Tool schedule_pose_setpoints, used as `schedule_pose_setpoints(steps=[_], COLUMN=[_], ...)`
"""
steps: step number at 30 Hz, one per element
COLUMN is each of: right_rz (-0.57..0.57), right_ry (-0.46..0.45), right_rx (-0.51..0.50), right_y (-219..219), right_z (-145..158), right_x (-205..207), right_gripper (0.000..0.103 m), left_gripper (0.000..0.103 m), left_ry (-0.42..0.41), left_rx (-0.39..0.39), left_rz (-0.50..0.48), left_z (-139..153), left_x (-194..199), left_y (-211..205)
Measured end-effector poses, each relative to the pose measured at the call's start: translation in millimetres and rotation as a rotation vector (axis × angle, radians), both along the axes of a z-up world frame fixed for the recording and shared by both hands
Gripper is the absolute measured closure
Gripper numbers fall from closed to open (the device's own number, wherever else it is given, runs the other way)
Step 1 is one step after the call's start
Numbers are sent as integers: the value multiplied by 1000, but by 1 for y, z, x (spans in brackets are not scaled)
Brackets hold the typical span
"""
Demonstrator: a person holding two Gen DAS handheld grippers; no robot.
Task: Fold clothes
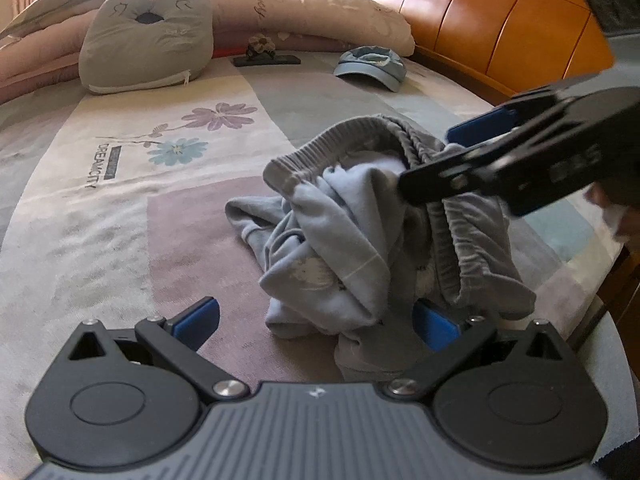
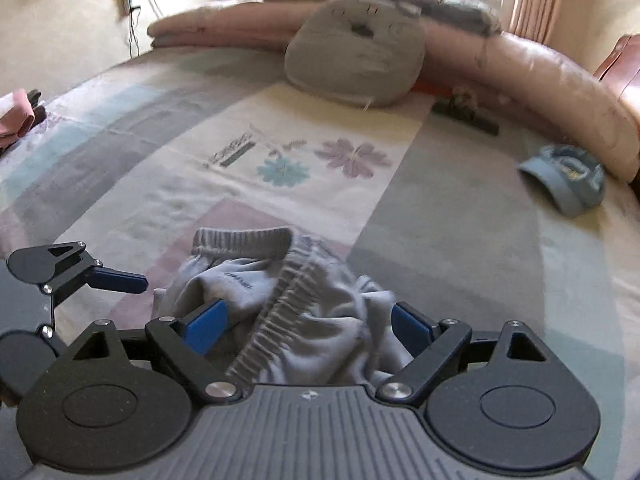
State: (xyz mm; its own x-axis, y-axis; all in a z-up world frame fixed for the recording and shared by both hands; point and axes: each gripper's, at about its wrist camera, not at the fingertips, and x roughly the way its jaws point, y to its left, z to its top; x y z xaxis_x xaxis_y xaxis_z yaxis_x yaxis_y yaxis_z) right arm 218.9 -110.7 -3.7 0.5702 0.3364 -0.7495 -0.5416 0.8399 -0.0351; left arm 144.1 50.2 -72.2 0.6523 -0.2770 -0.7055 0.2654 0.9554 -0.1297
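Right jaws: right gripper [image 2: 310, 326] stands wide, blue pads on either side of the crumpled garment, not pressing it; the left-wrist view shows them over the waistband.
Left jaws: left gripper [image 1: 316, 320] is spread wide, one pad clear of the cloth, the other at the heap's edge, gripping nothing.
Garment: grey-blue sweatpants [image 1: 360, 232] lie bunched in a heap on the bedspread [image 1: 100, 220], ribbed elastic waistband [image 1: 320, 148] uppermost.
Bedspread: patchwork print with flowers and lettering.
Beyond: blue cap [image 1: 370, 66] well apart from the heap; grey animal-face cushion [image 1: 148, 36] against pink rolled bedding [image 2: 540, 92].
Headboard: wooden headboard [image 1: 480, 12], at the right in the left-wrist view.
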Motion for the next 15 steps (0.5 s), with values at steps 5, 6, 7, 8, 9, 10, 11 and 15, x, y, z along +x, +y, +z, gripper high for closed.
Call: schedule_pose_setpoints(steps=[5,6,7,8,9,10,11,15], right_rz=[-37,-55,-73,-91,-109,-124,-139,-153], right_ry=[-28,-31,-36,-42,-47,-36,-24,23], right_rx=[-111,-111,-118,-125,-132,-126,-119,-19], right_y=[-6,-16,-26,-36,-47,-57,-67,-91], right_z=[-10,-8,-7,-6,-5,-6,-8,-13], right_x=[0,0,-1,-2,-3,-3,-2,-2], right_gripper=[12,12,12,12,11,11,11,12], left_gripper=[1,1,1,1,1,1,1,1], left_ry=[0,-4,-10,-17,-24,-32,-40,-44], left_rx=[-5,-6,-8,-11,-12,-13,-13,5], left_rz=[1,-4,-11,-18,-26,-34,-43,-53], left_z=[-1,0,1,3,5,6,8,12], left_x=[-5,-5,-5,-5,-5,-3,-2,6], left_y=[2,1,0,-2,-4,-7,-10,-22])
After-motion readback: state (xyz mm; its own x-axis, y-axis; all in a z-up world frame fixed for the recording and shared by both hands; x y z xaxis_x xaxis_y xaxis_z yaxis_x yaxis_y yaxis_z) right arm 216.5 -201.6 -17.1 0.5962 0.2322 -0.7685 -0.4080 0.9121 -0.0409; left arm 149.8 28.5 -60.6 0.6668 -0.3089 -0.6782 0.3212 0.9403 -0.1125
